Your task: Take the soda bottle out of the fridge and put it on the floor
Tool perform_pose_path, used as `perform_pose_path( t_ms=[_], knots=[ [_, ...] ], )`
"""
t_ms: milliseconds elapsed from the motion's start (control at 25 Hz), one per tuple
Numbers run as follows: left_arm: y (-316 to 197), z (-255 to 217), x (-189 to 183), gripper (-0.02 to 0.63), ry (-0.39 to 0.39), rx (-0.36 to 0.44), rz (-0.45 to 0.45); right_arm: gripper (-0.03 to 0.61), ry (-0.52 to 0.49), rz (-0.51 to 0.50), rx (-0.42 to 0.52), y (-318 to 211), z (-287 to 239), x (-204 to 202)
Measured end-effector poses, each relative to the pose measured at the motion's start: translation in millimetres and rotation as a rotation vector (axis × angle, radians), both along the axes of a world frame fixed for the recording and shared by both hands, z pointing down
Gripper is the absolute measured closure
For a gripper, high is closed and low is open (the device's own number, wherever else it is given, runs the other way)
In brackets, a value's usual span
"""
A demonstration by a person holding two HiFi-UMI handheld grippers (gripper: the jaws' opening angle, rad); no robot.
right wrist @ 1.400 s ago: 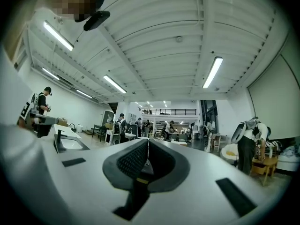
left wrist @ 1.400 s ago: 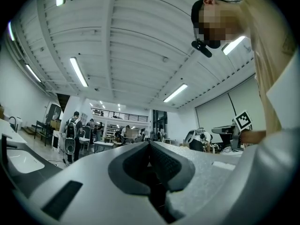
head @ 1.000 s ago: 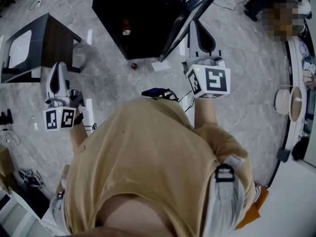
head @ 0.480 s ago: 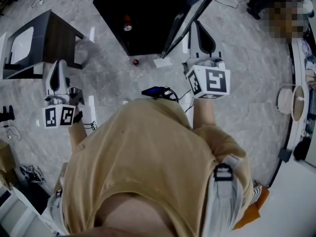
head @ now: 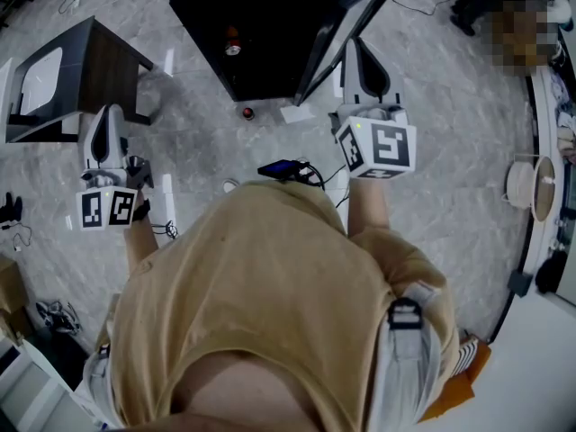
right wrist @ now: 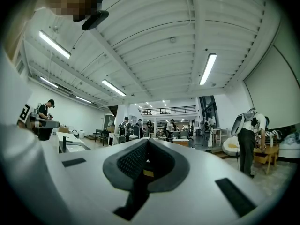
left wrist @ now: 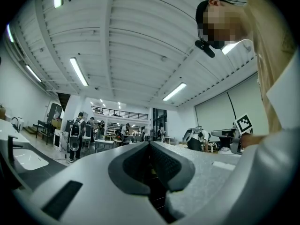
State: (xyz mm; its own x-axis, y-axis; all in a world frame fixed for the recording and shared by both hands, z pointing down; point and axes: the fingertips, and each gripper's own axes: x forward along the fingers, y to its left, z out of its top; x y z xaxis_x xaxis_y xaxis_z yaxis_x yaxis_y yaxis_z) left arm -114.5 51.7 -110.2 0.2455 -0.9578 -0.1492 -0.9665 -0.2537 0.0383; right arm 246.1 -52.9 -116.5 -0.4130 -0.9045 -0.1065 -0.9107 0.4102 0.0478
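The black fridge point(head: 270, 61) stands ahead of me with its door point(head: 346, 25) swung open to the right. A red-capped bottle point(head: 232, 45) shows against the fridge's dark body. A small red round thing point(head: 247, 112) sits on the floor just in front; I cannot tell what it is. My left gripper point(head: 110, 113) is out to the left over the floor, shut and holding nothing point(left wrist: 151, 146). My right gripper point(head: 357, 43) is beside the open door, also shut and holding nothing point(right wrist: 147, 144). Both gripper views look out at the room and ceiling.
A dark side table point(head: 63, 79) with a pale top stands at the left. A black device with cables point(head: 286, 167) lies on the grey floor near my body. A round white stand point(head: 526, 187) is at the right, with people and desks further off.
My left gripper has drifted slightly up and to the left. The right gripper has stayed almost still beside the door.
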Motion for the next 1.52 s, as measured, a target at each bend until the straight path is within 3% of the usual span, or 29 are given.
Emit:
perform_pose_path(
  t_ms=[1000,1520],
  knots=[
    [-4,-8,3,0.611,0.005,0.031,0.031,0.577,0.077,-0.024,0.038,12,-6,-22],
    [2,-7,-4,0.611,0.002,0.025,0.016,0.577,0.067,-0.039,0.016,13,0,-32]
  ],
)
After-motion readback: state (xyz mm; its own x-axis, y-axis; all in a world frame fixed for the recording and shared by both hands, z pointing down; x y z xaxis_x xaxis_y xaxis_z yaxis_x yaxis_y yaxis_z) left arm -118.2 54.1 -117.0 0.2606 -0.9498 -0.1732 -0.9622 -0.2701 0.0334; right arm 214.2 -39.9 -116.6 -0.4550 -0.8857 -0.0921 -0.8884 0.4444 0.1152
